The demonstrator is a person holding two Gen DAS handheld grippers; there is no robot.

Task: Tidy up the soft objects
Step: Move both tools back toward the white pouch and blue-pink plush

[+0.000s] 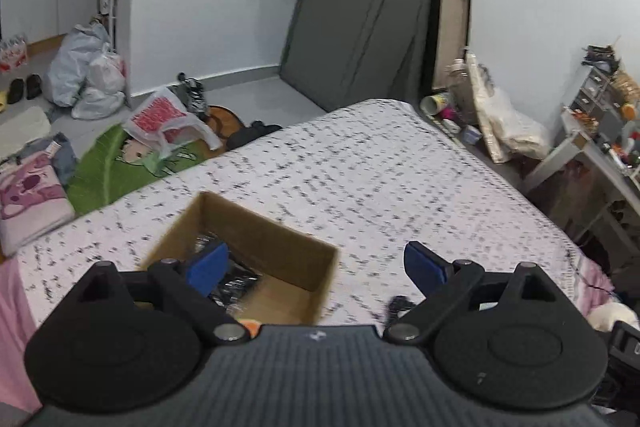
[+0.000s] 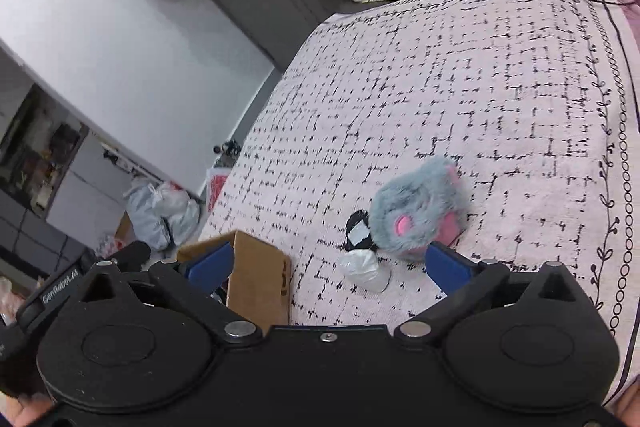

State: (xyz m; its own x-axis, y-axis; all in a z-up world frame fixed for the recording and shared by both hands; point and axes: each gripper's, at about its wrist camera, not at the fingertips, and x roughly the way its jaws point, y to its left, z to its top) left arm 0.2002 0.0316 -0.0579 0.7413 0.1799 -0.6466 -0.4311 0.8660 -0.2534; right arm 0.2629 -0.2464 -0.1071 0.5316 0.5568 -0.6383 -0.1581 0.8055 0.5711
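An open cardboard box (image 1: 280,243) sits on the patterned bed cover (image 1: 360,163), with dark soft items inside it. My left gripper (image 1: 316,267) is open and empty, hovering over the box's right half. In the right wrist view the box (image 2: 256,279) is at lower left. A fluffy grey and pink plush (image 2: 420,211) lies on the cover (image 2: 460,87), with a black item (image 2: 358,223) and a small white pouch (image 2: 366,271) beside it. My right gripper (image 2: 328,267) is open and empty, just above the pouch and short of the plush.
The floor left of the bed holds plastic bags (image 1: 88,75), a green mat (image 1: 116,167) and a pink cushion (image 1: 28,195). A grey door (image 1: 360,19) stands beyond the bed. A cluttered desk (image 1: 600,131) is at right.
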